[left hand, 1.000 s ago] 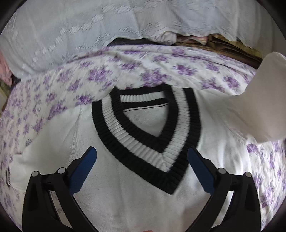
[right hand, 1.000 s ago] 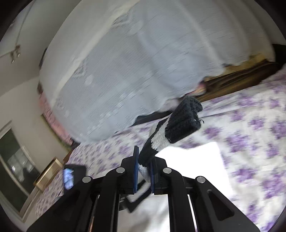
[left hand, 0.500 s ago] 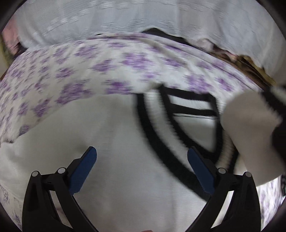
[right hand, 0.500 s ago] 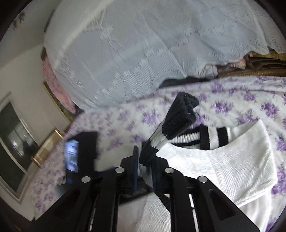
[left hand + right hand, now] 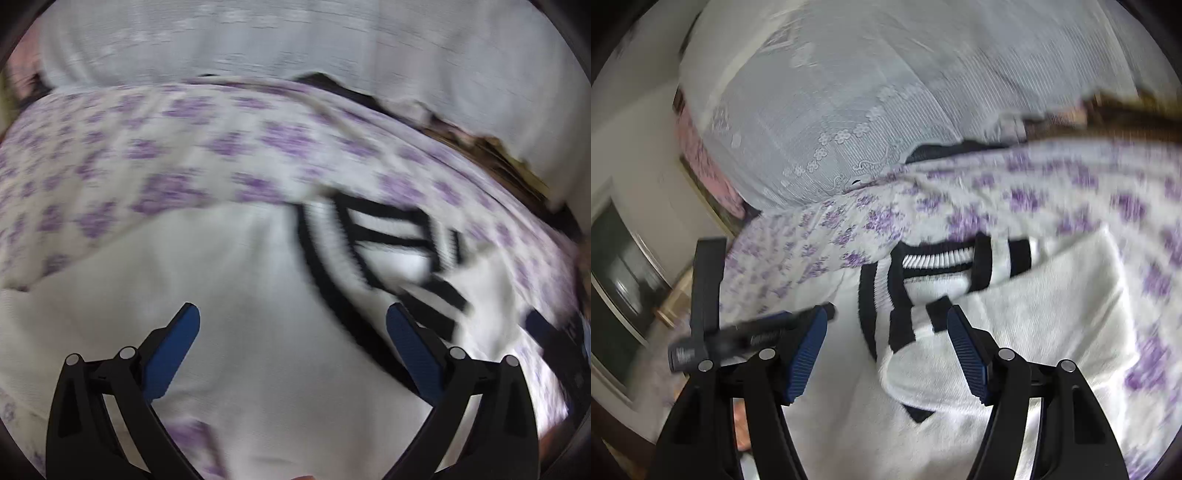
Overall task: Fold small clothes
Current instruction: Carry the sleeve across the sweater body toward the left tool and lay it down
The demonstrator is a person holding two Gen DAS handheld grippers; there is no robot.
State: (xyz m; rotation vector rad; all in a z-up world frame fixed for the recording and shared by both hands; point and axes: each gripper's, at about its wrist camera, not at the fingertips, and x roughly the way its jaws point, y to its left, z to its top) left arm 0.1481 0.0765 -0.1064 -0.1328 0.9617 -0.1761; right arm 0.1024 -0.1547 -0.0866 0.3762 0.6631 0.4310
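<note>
A white knit sweater with a black-and-white striped V-neck collar lies flat on the floral bed. Its right sleeve is folded across the chest, and the striped cuff rests over the collar. My left gripper is open and empty above the sweater's left chest. My right gripper is open and empty just above the folded cuff. The left gripper also shows in the right wrist view, blurred, at the left.
The bedsheet is white with purple flowers. A white lace cover drapes over a pile at the back. Brown and dark items lie at the bed's far edge. A framed picture leans at the far left.
My right gripper carried the sleeve cuff over the chest, then opened and let it go on the collar. My left gripper swung left over the sweater, staying open.
</note>
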